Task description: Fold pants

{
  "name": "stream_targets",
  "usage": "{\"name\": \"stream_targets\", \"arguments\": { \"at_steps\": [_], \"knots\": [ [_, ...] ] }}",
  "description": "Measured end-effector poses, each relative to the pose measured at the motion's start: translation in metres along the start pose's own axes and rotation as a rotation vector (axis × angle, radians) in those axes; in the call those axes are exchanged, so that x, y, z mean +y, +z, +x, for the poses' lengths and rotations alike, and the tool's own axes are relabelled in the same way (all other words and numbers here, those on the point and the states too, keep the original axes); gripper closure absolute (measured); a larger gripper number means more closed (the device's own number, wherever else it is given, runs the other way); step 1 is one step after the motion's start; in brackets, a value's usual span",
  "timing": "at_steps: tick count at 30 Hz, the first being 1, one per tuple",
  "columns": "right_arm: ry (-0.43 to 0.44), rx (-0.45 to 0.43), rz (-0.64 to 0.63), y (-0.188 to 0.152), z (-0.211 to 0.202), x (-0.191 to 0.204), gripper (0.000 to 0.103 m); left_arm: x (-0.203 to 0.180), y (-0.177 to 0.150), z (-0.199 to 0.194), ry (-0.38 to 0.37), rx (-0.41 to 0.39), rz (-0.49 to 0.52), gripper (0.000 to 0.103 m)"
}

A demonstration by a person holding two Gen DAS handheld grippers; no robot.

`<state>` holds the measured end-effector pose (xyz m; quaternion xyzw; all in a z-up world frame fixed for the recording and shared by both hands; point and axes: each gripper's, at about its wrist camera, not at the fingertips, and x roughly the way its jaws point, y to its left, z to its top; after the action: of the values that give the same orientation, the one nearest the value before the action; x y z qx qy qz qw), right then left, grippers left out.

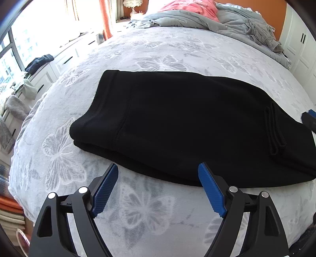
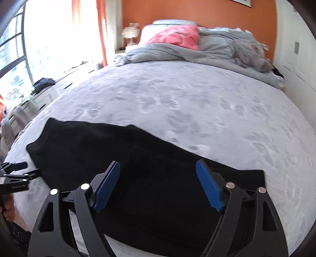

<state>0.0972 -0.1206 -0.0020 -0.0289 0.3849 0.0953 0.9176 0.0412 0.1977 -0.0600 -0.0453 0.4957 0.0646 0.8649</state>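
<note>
Black pants lie folded in layers on the grey butterfly-print bedspread, waistband drawstring toward the right. My left gripper stands open just short of the pants' near edge, nothing between its blue pads. In the right wrist view the same pants spread under my right gripper, which hovers open over the cloth with its pads apart and not pinching it. The left gripper shows at that view's left edge; a tip of the right gripper shows at the left wrist view's right edge.
A rumpled grey duvet and a pink pillow are heaped at the head of the bed. White drawers with strewn clothes line the window on the left. White wardrobe doors stand on the right.
</note>
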Motion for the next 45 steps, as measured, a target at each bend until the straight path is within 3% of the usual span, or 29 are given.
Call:
{"name": "stream_targets", "arguments": {
  "at_steps": [3, 5, 9, 11, 13, 14, 15, 19, 21, 24, 26, 27, 28, 30, 31, 32, 33, 35, 37, 40, 41, 42, 45],
  "knots": [
    [-0.109, 0.084, 0.152, -0.009, 0.004, -0.078, 0.023, 0.024, 0.004, 0.0, -0.033, 0.0, -0.09, 0.022],
    [-0.131, 0.152, 0.241, -0.027, 0.01, -0.124, 0.022, 0.042, 0.006, 0.002, -0.057, 0.014, -0.167, 0.022],
    [-0.067, 0.294, 0.345, -0.071, 0.026, -0.164, 0.022, 0.055, 0.01, -0.001, -0.048, -0.006, -0.226, 0.022],
    [0.047, 0.338, 0.397, -0.086, 0.036, -0.165, 0.022, 0.05, 0.012, -0.003, -0.054, -0.005, -0.218, 0.022],
    [0.129, 0.324, 0.428, -0.097, 0.037, -0.157, 0.032, 0.043, 0.012, -0.006, -0.082, -0.003, -0.22, 0.022],
    [0.127, 0.313, 0.405, -0.096, 0.036, -0.151, 0.047, 0.038, 0.013, -0.007, -0.101, 0.001, -0.22, 0.022],
    [0.14, 0.294, 0.394, -0.093, 0.033, -0.148, 0.072, 0.033, 0.013, -0.007, -0.115, 0.004, -0.218, 0.022],
    [0.165, 0.15, 0.382, -0.071, -0.012, -0.155, 0.085, 0.002, 0.018, -0.007, -0.115, 0.002, -0.178, 0.022],
    [0.118, 0.104, 0.365, -0.068, -0.032, -0.166, 0.086, -0.01, 0.021, -0.007, -0.117, -0.003, -0.166, 0.022],
    [0.085, 0.179, 0.371, -0.086, -0.024, -0.182, 0.083, -0.02, 0.023, -0.007, -0.123, -0.013, -0.156, 0.021],
    [0.018, 0.333, 0.301, -0.103, 0.006, -0.176, 0.071, -0.025, 0.023, -0.002, -0.109, -0.01, -0.144, 0.018],
    [0.0, 0.303, 0.322, -0.104, 0.001, -0.179, 0.062, -0.027, 0.022, 0.003, -0.102, -0.001, -0.14, 0.018],
    [-0.033, 0.272, 0.337, -0.098, -0.012, -0.181, 0.061, -0.028, 0.021, 0.007, -0.099, 0.013, -0.137, 0.018],
    [-0.164, 0.124, 0.284, -0.078, -0.05, -0.171, 0.056, -0.028, 0.019, 0.015, -0.11, 0.043, -0.141, 0.018],
    [-0.174, 0.049, 0.233, -0.069, -0.066, -0.157, 0.051, -0.025, 0.019, 0.015, -0.118, 0.046, -0.155, 0.018],
    [-0.133, 0.007, 0.184, -0.061, -0.073, -0.14, 0.042, -0.022, 0.018, 0.014, -0.124, 0.041, -0.173, 0.018],
    [-0.053, -0.013, 0.134, -0.056, -0.073, -0.117, 0.04, -0.019, 0.018, 0.012, -0.124, 0.031, -0.187, 0.018],
    [0.1, 0.022, 0.024, -0.051, -0.055, -0.062, 0.041, -0.014, 0.018, 0.011, -0.101, 0.014, -0.195, 0.018],
    [0.165, 0.088, -0.105, -0.052, -0.03, -0.007, 0.042, -0.015, 0.017, 0.011, -0.057, 0.005, -0.182, 0.018],
    [0.156, 0.134, -0.304, -0.065, 0.001, 0.058, 0.048, -0.02, 0.017, 0.012, -0.052, 0.016, -0.164, 0.018],
    [0.147, 0.15, -0.334, -0.07, 0.012, 0.069, 0.06, -0.02, 0.017, 0.012, -0.062, 0.019, -0.158, 0.018],
    [0.142, 0.173, -0.339, -0.07, 0.024, 0.072, 0.082, -0.021, 0.017, 0.011, -0.067, 0.017, -0.152, 0.018],
    [0.165, 0.16, -0.242, -0.058, 0.025, 0.06, 0.09, -0.02, 0.017, 0.009, -0.071, 0.011, -0.134, 0.018]
  ]
}}
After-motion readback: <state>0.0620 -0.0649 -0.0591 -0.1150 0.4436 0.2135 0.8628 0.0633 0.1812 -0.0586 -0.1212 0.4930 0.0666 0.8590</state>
